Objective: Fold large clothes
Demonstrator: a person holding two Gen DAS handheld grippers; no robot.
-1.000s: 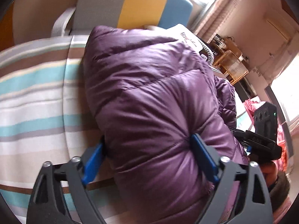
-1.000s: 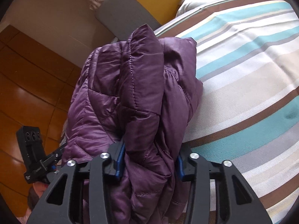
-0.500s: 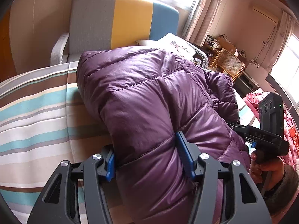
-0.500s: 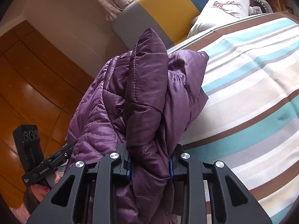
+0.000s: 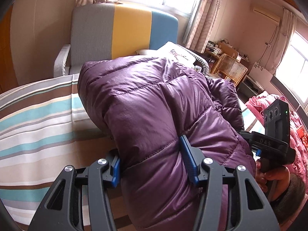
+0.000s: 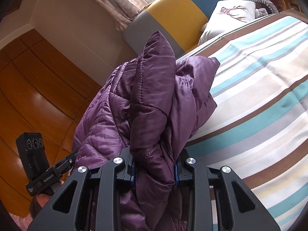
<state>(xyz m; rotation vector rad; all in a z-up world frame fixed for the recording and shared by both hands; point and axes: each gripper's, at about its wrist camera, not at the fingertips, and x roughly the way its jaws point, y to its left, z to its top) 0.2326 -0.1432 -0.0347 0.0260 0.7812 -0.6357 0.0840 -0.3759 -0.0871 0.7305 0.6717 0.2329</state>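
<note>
- Purple quilted nylon fills the nearest part of both views: the puffer jacket [image 5: 154, 115] is bunched into a thick bundle and held between the two tools, its far end over the striped bed [image 5: 38, 119].
- The left hand-held gripper [image 5: 152, 157] is partly closed, its blue pads pressed into a fat quilted roll of the jacket, which bulges out around them.
- The right hand-held gripper [image 6: 154, 169] is closed much narrower, pinching several gathered layers of the jacket, which stand up in a ridge above its jaws.
- Each tool shows at the edge of the other's view, so the two grips look to be at opposite ends of the bundle.
- Judging by the sheen and the puffed cells, the jacket will be light, soft and springy, and its shell slippery; thin pinches may slide out.
- Best taken at a stitched seam or hem, with several layers gathered deep between the pads, as the padding will push a fold open again unless pressed flat.
- Further off lie a white pillow [image 6: 227, 17] and a grey, yellow and blue armchair [image 5: 125, 30].
</note>
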